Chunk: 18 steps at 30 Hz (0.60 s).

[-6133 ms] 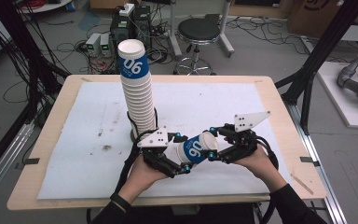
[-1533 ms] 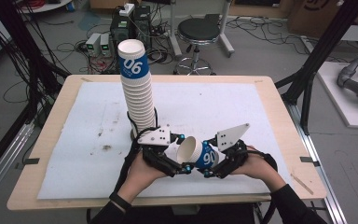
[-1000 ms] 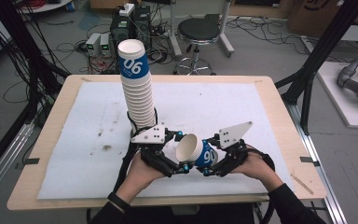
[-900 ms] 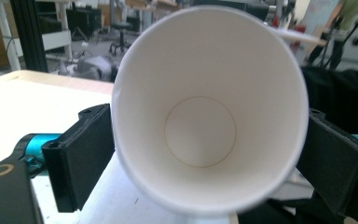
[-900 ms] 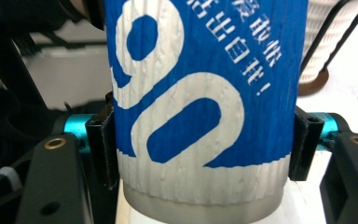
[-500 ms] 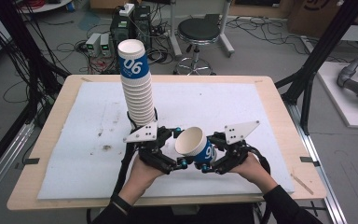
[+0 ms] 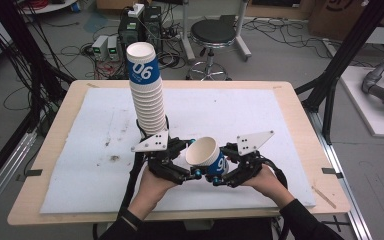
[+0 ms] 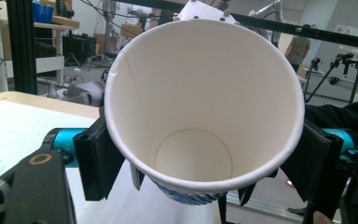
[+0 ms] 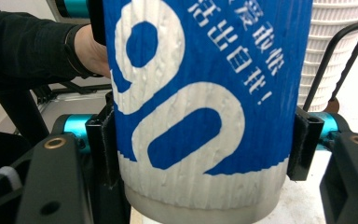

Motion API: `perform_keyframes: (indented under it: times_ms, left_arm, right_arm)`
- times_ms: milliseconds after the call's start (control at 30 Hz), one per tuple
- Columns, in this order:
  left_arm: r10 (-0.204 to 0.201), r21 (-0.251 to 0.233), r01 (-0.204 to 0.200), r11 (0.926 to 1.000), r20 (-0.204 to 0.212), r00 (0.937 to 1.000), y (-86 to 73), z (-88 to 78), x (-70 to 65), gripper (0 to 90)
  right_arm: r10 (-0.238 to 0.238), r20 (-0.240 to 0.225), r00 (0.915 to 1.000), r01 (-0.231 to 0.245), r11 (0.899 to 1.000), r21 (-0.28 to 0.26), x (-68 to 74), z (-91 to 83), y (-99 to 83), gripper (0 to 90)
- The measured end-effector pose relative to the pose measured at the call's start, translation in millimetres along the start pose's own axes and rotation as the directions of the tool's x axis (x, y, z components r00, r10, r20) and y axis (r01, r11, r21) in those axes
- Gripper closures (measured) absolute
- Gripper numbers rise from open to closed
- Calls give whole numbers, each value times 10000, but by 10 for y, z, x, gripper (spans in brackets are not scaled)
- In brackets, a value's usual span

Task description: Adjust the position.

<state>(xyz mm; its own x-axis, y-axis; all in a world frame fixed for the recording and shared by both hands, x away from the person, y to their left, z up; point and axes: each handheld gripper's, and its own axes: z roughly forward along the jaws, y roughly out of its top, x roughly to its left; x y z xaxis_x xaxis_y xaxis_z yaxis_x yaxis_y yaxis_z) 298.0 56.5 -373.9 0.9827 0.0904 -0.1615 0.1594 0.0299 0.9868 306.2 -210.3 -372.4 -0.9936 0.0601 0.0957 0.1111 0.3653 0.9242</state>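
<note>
1. The blue-and-white paper cup (image 7: 207, 156) sits tilted between both grippers above the table's near edge. The right gripper (image 7: 225, 172) is clamped on its body, and the left gripper (image 7: 187, 172) has just been closing its jaws onto the rim end.
2. Below is a white mat (image 7: 80, 165) on a wooden table (image 7: 300, 115).
3. A tall cup stack (image 7: 147, 95) stands just behind the left gripper.
4. A stool (image 7: 212, 37) and cabling sit on the floor beyond.

Base of the cup stack (image 7: 152, 120) behind the left gripper (image 7: 182, 172); blue cup's (image 9: 205, 93) rim beyond the frame's top.

The paper cup (image 7: 206, 155) has a ribbed matt sleeve and smooth inside; the table (image 7: 300, 107) is pale wood.
</note>
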Motion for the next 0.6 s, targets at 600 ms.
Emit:
perform_keyframes:
  times_ms: [600]
  left_arm:
    - [85, 1080, -59, 9941, -234, 9997, 113, -60, 23, 240]
  right_arm:
    - [-235, 600, 9979, 191, 9971, 743, 16, -47, 20, 215]
